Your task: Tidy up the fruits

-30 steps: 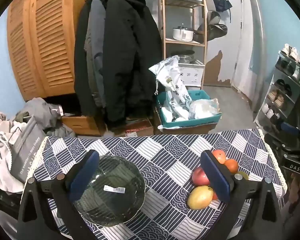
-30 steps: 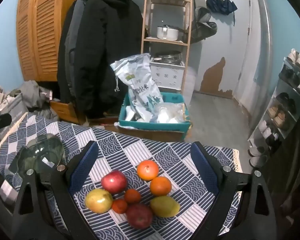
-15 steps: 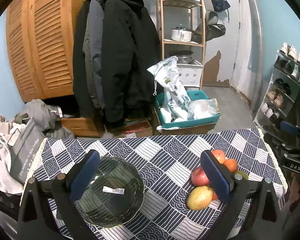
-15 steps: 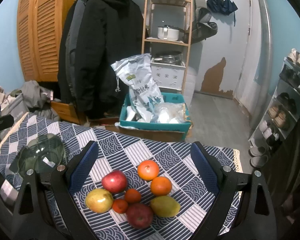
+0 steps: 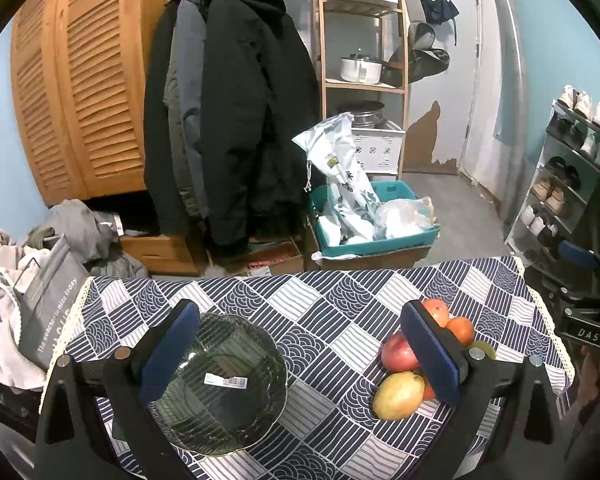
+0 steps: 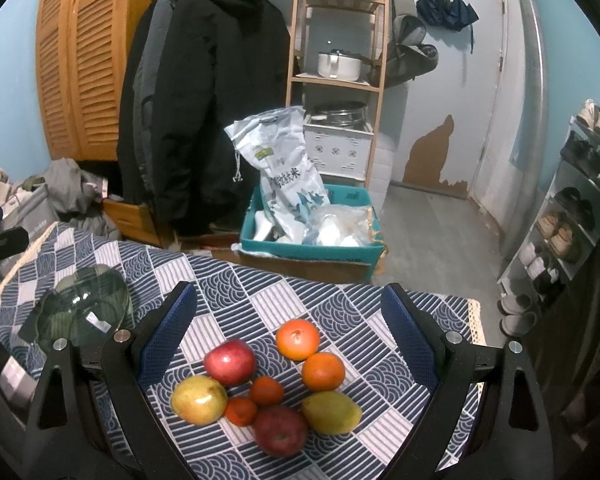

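The right gripper [image 6: 288, 336] hangs above the fruit cluster with its jaws wide apart and nothing between them; the left gripper [image 5: 300, 352] hangs likewise, jaws apart and empty, its left pad over the near rim of the glass bowl [image 5: 224, 384]. The fruit lies in one tight group on the patterned tablecloth [image 6: 340, 304]: nearest, a red apple [image 6: 280, 430], flanked by a yellow-green mango [image 6: 331, 412] and a yellow pear-like fruit [image 6: 199, 399]; two small tangerines [image 6: 266, 391] sit in the middle, then a second red apple [image 6: 230, 361] and two oranges [image 6: 298, 339] on the far side. The bowl stands empty, well apart from the group, toward the left of the table. No fruit appears to have been moved; the step in hand is judged to be the first pick. Recommended procedure: select an outer fruit, such as the far orange, so the pads descend into free space rather than between touching neighbours. Centre the jaws on its widest section, close gently to avoid bruising or rolling, and lift straight up before crossing to the bowl. Beyond the table stand a teal crate [image 6: 312, 246] with a rice bag [image 6: 280, 160] and hanging coats [image 6: 204, 100].
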Available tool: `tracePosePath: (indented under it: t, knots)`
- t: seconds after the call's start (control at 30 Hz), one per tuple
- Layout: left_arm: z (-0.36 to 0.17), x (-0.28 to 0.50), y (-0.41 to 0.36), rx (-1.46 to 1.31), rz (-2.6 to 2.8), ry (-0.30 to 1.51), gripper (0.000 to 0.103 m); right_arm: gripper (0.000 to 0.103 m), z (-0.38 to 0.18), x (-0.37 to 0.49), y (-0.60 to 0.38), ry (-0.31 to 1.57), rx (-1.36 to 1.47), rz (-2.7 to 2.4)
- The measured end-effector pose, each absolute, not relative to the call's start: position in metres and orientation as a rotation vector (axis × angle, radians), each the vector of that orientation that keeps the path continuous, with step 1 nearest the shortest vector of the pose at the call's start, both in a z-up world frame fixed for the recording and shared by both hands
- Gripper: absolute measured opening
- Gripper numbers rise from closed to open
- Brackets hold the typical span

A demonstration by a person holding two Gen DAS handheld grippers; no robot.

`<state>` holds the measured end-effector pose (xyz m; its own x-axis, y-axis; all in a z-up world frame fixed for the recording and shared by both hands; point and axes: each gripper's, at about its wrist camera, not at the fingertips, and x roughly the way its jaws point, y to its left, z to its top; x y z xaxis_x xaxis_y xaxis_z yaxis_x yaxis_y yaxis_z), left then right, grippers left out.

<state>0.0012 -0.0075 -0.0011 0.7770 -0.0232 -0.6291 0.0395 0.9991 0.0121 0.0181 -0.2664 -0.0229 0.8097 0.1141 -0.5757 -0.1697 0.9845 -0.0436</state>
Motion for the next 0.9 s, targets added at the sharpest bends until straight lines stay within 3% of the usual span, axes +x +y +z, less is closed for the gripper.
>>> tracePosePath:
  t: [0.9]
  knots:
    - [-0.0028, 0.0005, -0.009, 0.024, -0.037, 0.682, 0.102, 0.092, -0.0231, 0.0175, -0.2649, 0.612, -0.101, 0.151]
